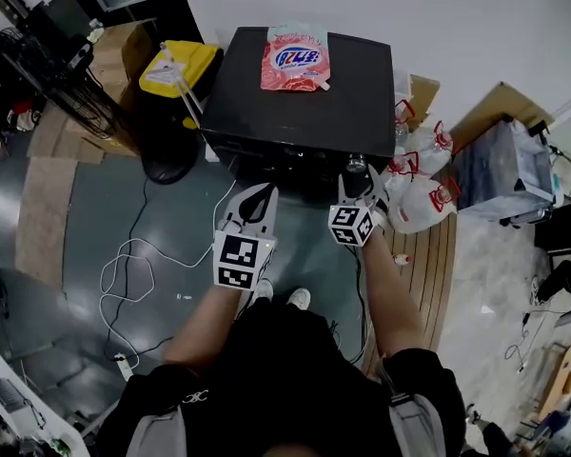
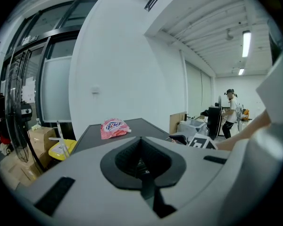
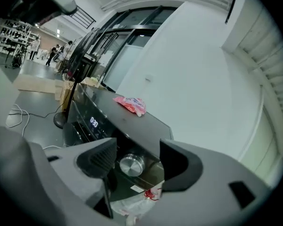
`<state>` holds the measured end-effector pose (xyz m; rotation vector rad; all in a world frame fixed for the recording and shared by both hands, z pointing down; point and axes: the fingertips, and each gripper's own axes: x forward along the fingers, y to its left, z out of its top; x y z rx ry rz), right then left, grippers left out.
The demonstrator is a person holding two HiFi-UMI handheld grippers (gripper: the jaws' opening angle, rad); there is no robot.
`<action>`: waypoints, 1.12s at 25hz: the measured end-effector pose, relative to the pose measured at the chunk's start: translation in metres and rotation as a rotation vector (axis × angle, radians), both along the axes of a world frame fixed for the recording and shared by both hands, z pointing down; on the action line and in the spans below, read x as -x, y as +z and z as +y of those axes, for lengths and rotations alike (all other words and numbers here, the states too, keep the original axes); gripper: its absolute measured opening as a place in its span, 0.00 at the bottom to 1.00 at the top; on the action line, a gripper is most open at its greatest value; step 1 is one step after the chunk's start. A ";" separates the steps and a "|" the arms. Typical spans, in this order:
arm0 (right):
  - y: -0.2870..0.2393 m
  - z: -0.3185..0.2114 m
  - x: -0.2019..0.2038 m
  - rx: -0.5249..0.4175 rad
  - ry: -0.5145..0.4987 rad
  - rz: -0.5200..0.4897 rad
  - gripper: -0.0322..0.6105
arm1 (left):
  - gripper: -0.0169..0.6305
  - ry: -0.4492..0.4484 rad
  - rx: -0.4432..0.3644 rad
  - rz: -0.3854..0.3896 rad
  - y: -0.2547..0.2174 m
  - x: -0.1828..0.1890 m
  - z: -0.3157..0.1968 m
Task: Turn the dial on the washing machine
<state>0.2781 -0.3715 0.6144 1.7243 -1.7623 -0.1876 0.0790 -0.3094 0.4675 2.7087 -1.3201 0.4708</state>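
A black washing machine (image 1: 300, 89) stands against the white wall with a pink detergent pouch (image 1: 296, 58) on its top. Its silver dial (image 3: 131, 165) sits on the front panel, right of a lit display (image 3: 93, 122). My right gripper (image 3: 137, 157) is open, and the dial lies between its jaws with both pads clear of it. In the head view the right gripper (image 1: 357, 181) is at the dial (image 1: 355, 164). My left gripper (image 1: 264, 190) hangs shut in front of the machine with nothing in it; its pads (image 2: 142, 161) meet.
A yellow container (image 1: 179, 68), a cardboard box (image 1: 114, 53) and a black fan base (image 1: 167, 165) stand left of the machine. White plastic bags (image 1: 421, 193) and a grey crate (image 1: 500, 169) lie to its right. White cables (image 1: 133, 265) trail on the floor. A person (image 2: 232, 109) stands far off.
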 end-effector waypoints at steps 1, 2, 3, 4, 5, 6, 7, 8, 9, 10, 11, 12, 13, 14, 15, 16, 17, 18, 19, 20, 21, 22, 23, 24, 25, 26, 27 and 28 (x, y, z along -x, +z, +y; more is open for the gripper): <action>0.010 -0.004 -0.001 0.020 -0.001 0.010 0.47 | 0.01 -0.005 0.004 -0.004 0.002 0.003 0.000; 0.019 -0.007 -0.002 0.038 -0.001 0.018 0.47 | 0.01 -0.012 0.012 -0.004 0.004 0.005 0.000; 0.028 -0.009 -0.004 0.053 -0.001 0.026 0.47 | 0.01 -0.021 0.022 -0.001 0.005 0.008 -0.001; 0.036 -0.012 -0.006 0.066 0.003 0.033 0.47 | 0.01 -0.031 0.030 0.005 0.007 0.011 -0.001; 0.044 -0.014 -0.008 0.076 0.008 0.041 0.47 | 0.01 -0.040 0.035 0.008 0.008 0.013 -0.002; 0.052 -0.017 -0.011 0.083 0.016 0.049 0.47 | 0.01 -0.050 0.039 0.007 0.009 0.017 -0.003; 0.058 -0.019 -0.014 0.088 0.024 0.057 0.47 | 0.01 -0.059 0.041 0.003 0.010 0.020 -0.004; 0.064 -0.022 -0.016 0.093 0.031 0.063 0.47 | 0.01 -0.066 0.043 -0.003 0.011 0.023 -0.004; 0.068 -0.024 -0.017 0.098 0.036 0.065 0.47 | 0.01 -0.072 0.045 -0.009 0.012 0.026 -0.004; 0.072 -0.027 -0.018 0.102 0.039 0.065 0.47 | 0.01 -0.078 0.048 -0.015 0.013 0.029 -0.003; 0.076 -0.030 -0.019 0.105 0.042 0.064 0.47 | 0.01 -0.083 0.052 -0.022 0.015 0.031 -0.003; 0.079 -0.033 -0.019 0.108 0.047 0.063 0.47 | 0.01 -0.088 0.056 -0.028 0.017 0.033 -0.002; 0.082 -0.036 -0.020 0.111 0.052 0.063 0.47 | 0.01 -0.091 0.057 -0.036 0.019 0.035 -0.001; 0.086 -0.039 -0.020 0.116 0.056 0.062 0.47 | 0.01 -0.094 0.055 -0.043 0.021 0.037 -0.001; 0.089 -0.041 -0.021 0.123 0.058 0.063 0.47 | 0.01 -0.097 0.052 -0.049 0.021 0.039 -0.001; 0.091 -0.043 -0.021 0.128 0.060 0.065 0.47 | 0.01 -0.100 0.049 -0.054 0.021 0.041 0.000; 0.093 -0.045 -0.022 0.131 0.064 0.067 0.47 | 0.01 -0.105 0.048 -0.058 0.021 0.044 0.000; 0.094 -0.046 -0.023 0.132 0.071 0.068 0.47 | 0.01 -0.112 0.048 -0.062 0.021 0.046 0.000; 0.095 -0.048 -0.025 0.133 0.082 0.069 0.47 | 0.01 -0.119 0.048 -0.064 0.021 0.049 0.000; 0.096 -0.048 -0.027 0.132 0.093 0.074 0.47 | 0.01 -0.126 0.047 -0.066 0.022 0.052 -0.001; 0.096 -0.049 -0.028 0.129 0.103 0.082 0.47 | 0.01 -0.131 0.046 -0.067 0.022 0.053 -0.001; 0.097 -0.049 -0.029 0.124 0.110 0.087 0.47 | 0.01 -0.134 0.044 -0.068 0.021 0.055 -0.002; 0.097 -0.048 -0.030 0.120 0.116 0.084 0.47 | 0.01 -0.137 0.043 -0.068 0.021 0.056 -0.002; 0.096 -0.048 -0.031 0.117 0.124 0.071 0.46 | 0.01 -0.140 0.043 -0.068 0.021 0.057 -0.002; 0.095 -0.048 -0.031 0.116 0.133 0.048 0.46 | 0.01 -0.142 0.042 -0.067 0.021 0.058 -0.003; 0.095 -0.047 -0.031 0.116 0.143 0.017 0.46 | 0.01 -0.144 0.042 -0.065 0.021 0.059 -0.003; 0.094 -0.047 -0.031 0.117 0.153 -0.017 0.46 | 0.01 -0.146 0.041 -0.063 0.021 0.060 -0.003; 0.094 -0.046 -0.031 0.118 0.161 -0.053 0.46 | 0.01 -0.146 0.040 -0.060 0.020 0.060 -0.004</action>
